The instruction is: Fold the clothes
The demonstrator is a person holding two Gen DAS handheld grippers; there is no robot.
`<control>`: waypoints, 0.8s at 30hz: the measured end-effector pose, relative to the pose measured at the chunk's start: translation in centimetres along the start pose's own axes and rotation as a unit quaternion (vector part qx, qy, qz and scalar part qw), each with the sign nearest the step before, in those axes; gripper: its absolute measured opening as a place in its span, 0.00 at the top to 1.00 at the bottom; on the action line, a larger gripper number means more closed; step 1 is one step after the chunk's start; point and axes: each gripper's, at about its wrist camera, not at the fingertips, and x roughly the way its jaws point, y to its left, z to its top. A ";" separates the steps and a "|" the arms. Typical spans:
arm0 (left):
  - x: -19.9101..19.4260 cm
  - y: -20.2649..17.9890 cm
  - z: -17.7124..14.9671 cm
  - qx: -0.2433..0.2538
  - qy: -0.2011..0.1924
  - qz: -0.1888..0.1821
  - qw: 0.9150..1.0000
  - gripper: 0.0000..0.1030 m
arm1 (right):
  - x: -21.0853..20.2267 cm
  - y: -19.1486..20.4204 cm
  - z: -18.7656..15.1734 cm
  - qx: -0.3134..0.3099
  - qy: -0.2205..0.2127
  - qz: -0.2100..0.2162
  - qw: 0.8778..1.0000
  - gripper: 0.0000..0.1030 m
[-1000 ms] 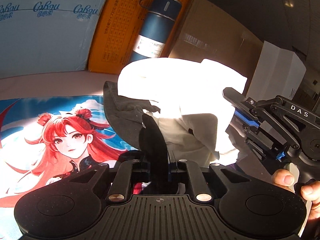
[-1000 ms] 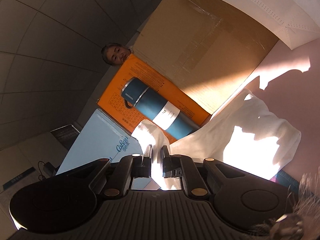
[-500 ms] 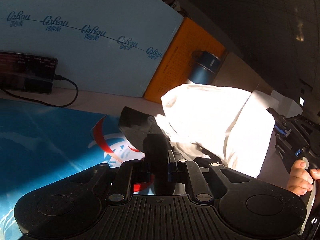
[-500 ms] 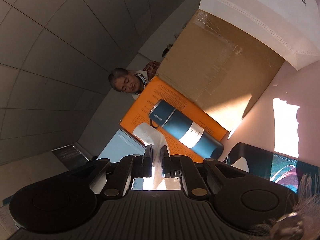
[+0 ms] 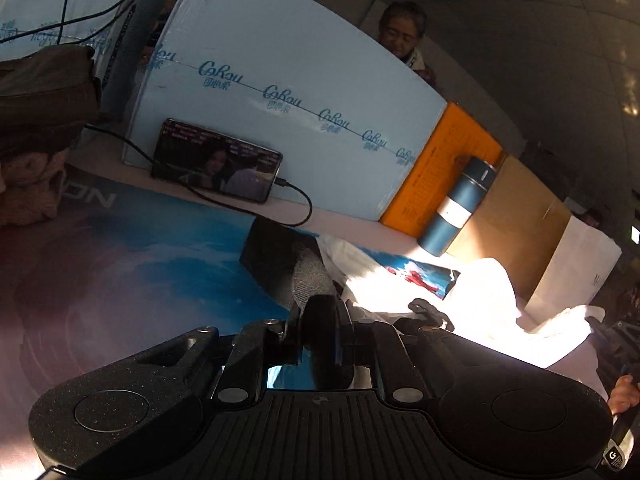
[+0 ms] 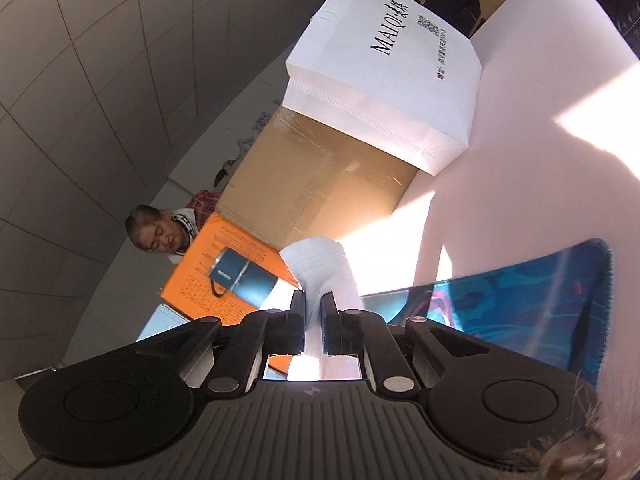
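left tongs (image 5: 320,320) pinch a dark fold of the garment (image 5: 460,300), which trails right, white and sunlit, across the blue mat (image 5: 140,264) on the worktop (image 6: 500,184); open mat lies to its left; phone (image 5: 218,162) and flask (image 5: 460,204) stand at the far edge; right tongs (image 6: 313,316) pinch a white fold, raised; a white bag (image 6: 384,76) stands behind, contents unseen.

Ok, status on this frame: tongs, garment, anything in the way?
Left tongs shut on dark edge of garment. Right tongs shut on its white cloth. Garment half-lifted over blue mat. Bottle stands behind, apart.
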 end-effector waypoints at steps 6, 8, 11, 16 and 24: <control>-3.9 1.6 -2.2 -0.001 -0.006 0.022 1.000 0.88 | -4.4 -2.9 -2.5 -0.021 0.001 -0.034 0.999 0.93; -4.7 1.9 -2.9 -0.001 -0.001 0.027 1.000 0.87 | -5.5 -2.7 -3.0 -0.043 -0.003 -0.033 0.999 0.93; -5.5 1.8 -3.7 0.019 -0.002 0.040 0.999 0.87 | -6.9 -2.2 -3.5 -0.082 -0.014 -0.029 0.996 0.93; -6.0 2.1 -4.2 0.036 0.001 0.073 0.997 0.72 | -8.5 -2.2 -3.8 -0.133 -0.027 -0.050 0.990 0.93; -7.4 2.5 -3.9 0.029 -0.055 0.125 0.990 0.36 | -11.0 -3.8 -1.7 -0.148 -0.097 -0.113 0.978 0.52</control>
